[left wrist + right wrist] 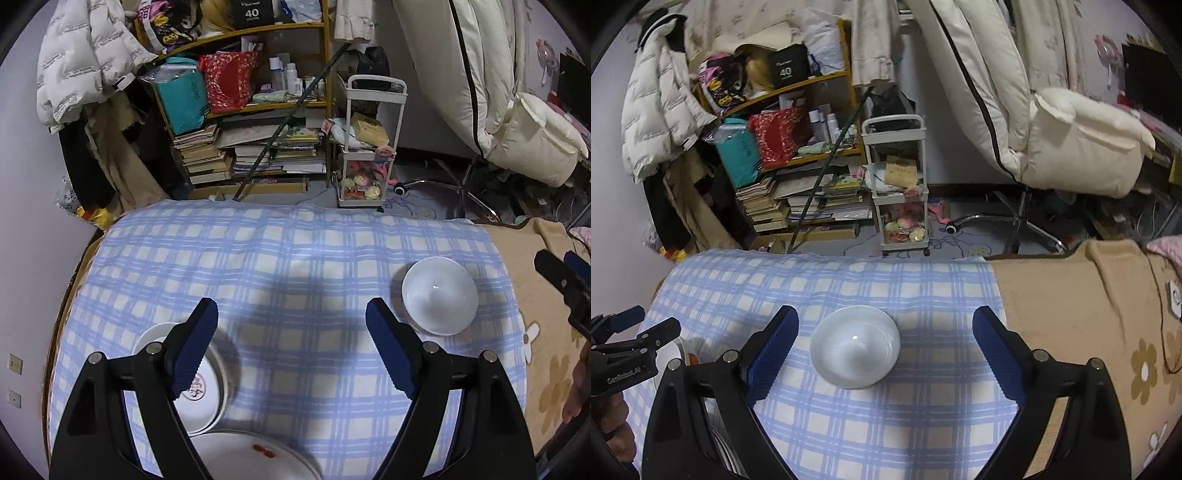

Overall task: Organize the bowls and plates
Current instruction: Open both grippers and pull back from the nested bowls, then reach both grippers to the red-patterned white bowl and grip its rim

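A white bowl (855,352) is seen on the blue checked cloth (886,424), lying between the fingers of the right gripper (885,356) without being touched; these fingers are spread wide and nothing is held. The bowl is judged to be glazed ceramic: stiff, fairly heavy for its size, slippery and liable to chip, so it would best be taken by the rim, one finger inside and one outside.

To the left of the bowl, well apart, a smaller plate with a red mark (201,391) lies just beside a larger plate with red spots (258,458). The left gripper (291,350) is held above them, fingers likewise wide and empty. The plates are judged flat and hard to lift from above; an edge would have to be pinched.

The cloth appears soft and padded, so pieces may sink or tilt. To the right of the bowl a tan flowered blanket (1071,314) is spread. Beyond the bowl stand a crowded bookshelf (798,177), a white trolley (899,184) and an office chair (1052,129).
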Demonstrator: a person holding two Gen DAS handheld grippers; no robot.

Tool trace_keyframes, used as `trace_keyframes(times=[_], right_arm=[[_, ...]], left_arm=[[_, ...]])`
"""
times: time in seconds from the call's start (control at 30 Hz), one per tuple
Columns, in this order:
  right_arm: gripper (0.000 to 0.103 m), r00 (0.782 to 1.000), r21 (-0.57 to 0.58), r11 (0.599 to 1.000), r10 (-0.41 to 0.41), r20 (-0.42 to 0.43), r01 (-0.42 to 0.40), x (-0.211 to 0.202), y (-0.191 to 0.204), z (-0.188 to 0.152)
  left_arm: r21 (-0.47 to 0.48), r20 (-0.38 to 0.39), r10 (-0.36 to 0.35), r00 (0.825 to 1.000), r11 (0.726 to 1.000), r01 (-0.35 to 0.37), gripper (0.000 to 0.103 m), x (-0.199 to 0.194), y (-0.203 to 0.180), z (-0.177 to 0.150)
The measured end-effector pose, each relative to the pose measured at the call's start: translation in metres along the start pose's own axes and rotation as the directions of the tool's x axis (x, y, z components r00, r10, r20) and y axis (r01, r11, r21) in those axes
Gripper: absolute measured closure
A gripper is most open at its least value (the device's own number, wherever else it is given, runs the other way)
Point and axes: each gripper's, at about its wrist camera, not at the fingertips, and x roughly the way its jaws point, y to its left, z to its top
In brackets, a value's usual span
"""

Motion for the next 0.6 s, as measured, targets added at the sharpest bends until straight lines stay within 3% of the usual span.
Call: trace_keyframes(times=[0.6], right_arm=[[0.004, 0.990, 0.049, 0.998, 0.035, -0.134, -0.029, 0.080, -0.032, -0.016]], left_arm=[[0.064, -0.121, -0.071, 0.990, 0.995, 0.079, 0.022, 0.084, -0.065, 0.013]])
